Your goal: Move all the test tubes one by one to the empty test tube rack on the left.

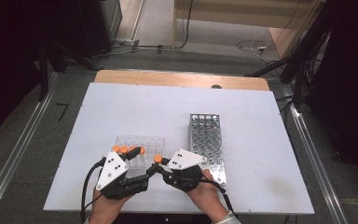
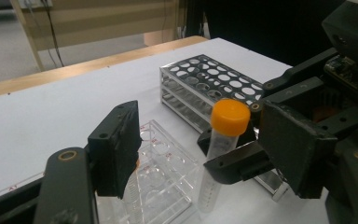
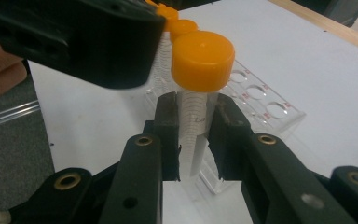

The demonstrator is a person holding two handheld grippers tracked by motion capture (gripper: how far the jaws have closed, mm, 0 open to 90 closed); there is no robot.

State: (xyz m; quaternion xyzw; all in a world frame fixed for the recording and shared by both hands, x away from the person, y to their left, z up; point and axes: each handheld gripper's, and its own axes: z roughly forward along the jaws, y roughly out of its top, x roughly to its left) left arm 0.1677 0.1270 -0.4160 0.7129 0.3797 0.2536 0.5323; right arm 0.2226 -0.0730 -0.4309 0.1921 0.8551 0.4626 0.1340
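Observation:
A clear tube with an orange cap stands upright just off the table, in front of the clear plastic rack. My right gripper is shut on the tube below its cap. My left gripper points right toward it. Its two jaws stand either side of the tube, and the pads are apart from it. Several more orange-capped tubes stand in the clear rack's near-left row.
A metal tube rack with empty holes stands right of the clear rack, close to my right hand. Both sit on a white board over a wooden table. Cables trail from both grippers toward the front edge.

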